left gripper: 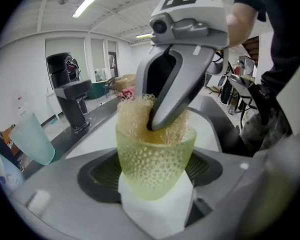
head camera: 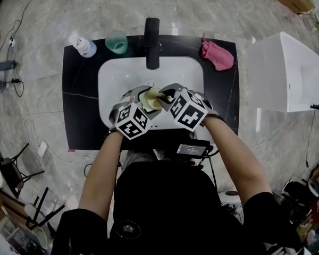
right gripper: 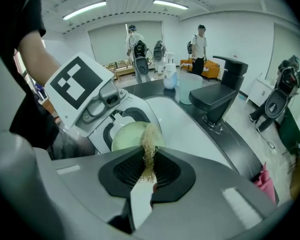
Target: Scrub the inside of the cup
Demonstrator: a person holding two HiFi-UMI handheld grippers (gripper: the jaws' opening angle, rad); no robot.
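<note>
Two tools meet just in front of the person, above the near side of a white sink (head camera: 117,73). The left tool (left gripper: 155,179) has its jaws spread wide and clamped on the lower body of a yellow-green, dimpled cup (left gripper: 155,156), holding it clear of the basin with its mouth turned toward the other tool. The right tool (right gripper: 147,173) has its jaws drawn close together on a pale, fibrous sponge (right gripper: 150,146), pinched flat between the pads. In the left gripper view the sponge fills the mouth of the cup and stands above the rim, and the tip of the right tool reaches down to that rim.

Beyond the cup, the sink is set into a black worktop (head camera: 80,105). A black faucet (head camera: 151,41) stands at the middle of the far edge of the basin. To its left on the worktop stand a teal tumbler (head camera: 117,41) and, further left, a white spray bottle (head camera: 84,47), near each other. A pink cloth (head camera: 217,56) lies crumpled at the far right corner of the worktop. A white cabinet (head camera: 284,73) stands on the floor to the right, apart from the worktop.
</note>
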